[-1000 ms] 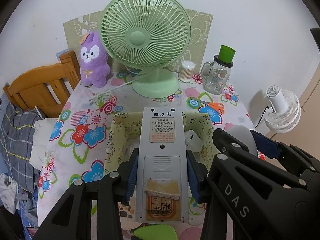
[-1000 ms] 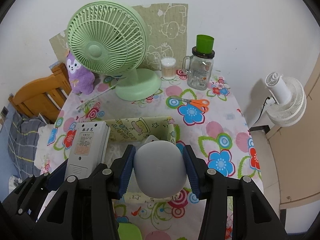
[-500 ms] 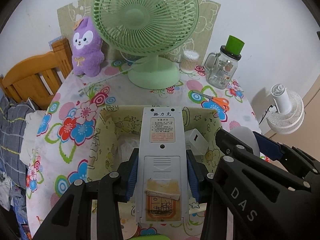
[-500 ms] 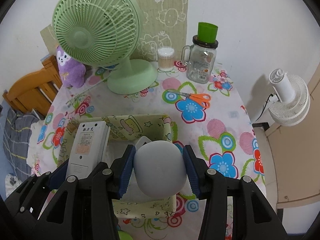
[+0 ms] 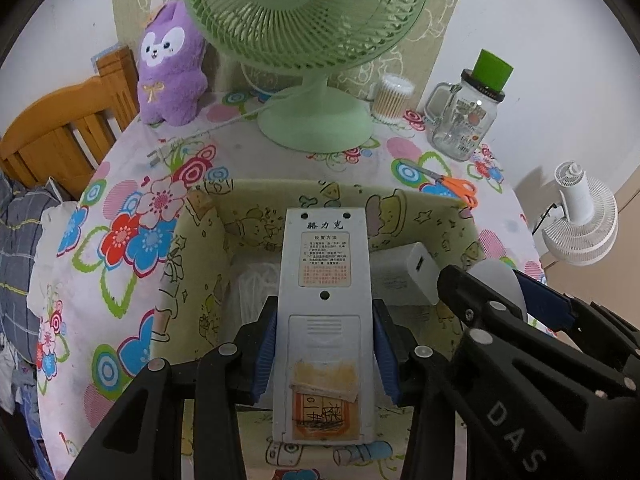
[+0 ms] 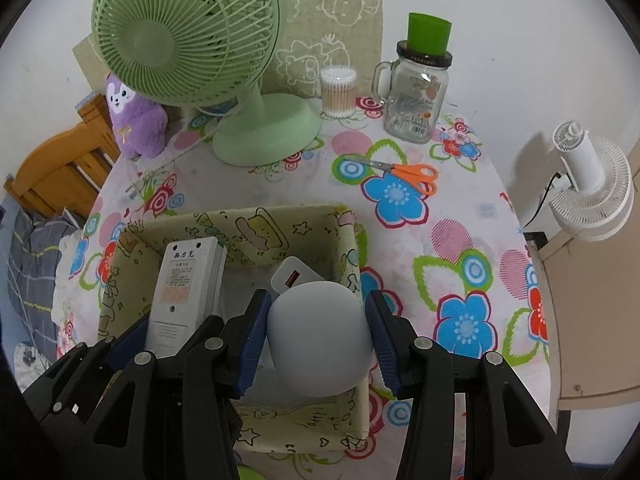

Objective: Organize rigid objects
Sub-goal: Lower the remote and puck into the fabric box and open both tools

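Where floral tablecloth (image 6: 460, 240) bears fabric box (image 6: 320, 220), fingers clamp remote (image 5: 324, 320), grey dome (image 6: 318, 344).

You are working in a lived-in home, most likely a bedroom corner. The bench (image 6: 472, 248) in front of you wears a bright flowered cloth, pushed against a plain white wall. At its back stands a green desk fan (image 6: 188, 36), your landmark. Left of the fan sits a purple plush toy (image 6: 134, 120); right of it a tub of cotton swabs (image 6: 338, 92) and a glass mug jar (image 6: 416, 96); in front of it, to the right, orange scissors (image 6: 404, 174). Beyond the plush you see a wooden chair back (image 5: 64, 128) and crumpled plaid bedding (image 5: 16, 248). Far right of the fan, a white fan (image 6: 592, 184) stands off the bench.
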The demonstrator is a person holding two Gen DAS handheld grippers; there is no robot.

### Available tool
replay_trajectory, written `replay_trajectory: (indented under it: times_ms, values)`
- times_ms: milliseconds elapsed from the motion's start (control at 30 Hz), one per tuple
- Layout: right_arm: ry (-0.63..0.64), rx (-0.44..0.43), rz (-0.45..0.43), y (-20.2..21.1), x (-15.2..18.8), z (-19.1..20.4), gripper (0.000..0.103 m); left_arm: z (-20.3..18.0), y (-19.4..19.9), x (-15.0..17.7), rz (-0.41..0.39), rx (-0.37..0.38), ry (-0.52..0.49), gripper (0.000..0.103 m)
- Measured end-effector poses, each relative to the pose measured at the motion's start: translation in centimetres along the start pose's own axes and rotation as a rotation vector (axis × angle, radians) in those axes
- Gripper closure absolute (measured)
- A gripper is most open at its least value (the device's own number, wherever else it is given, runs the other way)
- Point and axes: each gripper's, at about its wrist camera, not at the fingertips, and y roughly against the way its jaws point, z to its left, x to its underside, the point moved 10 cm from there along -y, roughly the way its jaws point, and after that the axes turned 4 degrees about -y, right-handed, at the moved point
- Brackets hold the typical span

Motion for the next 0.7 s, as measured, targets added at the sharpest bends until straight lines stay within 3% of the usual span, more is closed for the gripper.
replay_trajectory:
  times_ms: [100,167,600,633,700]
  values:
    - [-0.006,-0.006,-0.004,-0.2,0.0,0.0,0.05,0.1,-0.1,-0.1,-0.011,-0.017,-0.02,0.056]
    - [-0.005,-0.005,-0.007,-0.3,-0.1,0.0,0.05,0.2,-0.2,-0.2,-0.011,-0.023,-0.024,0.043]
    - [-0.019,-0.026,-0.025,0.3,0.4,0.5,0.049,0.5,0.8,0.1,-0.01,-0.045,-0.06,0.03]
    - [-0.018,-0.036,-0.023,0.4,0.4,0.7,0.048,0.7,1.0,0.1,-0.013,-0.05,-0.063,0.028]
    - [-0.02,-0.042,-0.024,0.6,0.6,0.9,0.031,0.9,1.3,0.2,-0.018,-0.06,-0.066,0.024]
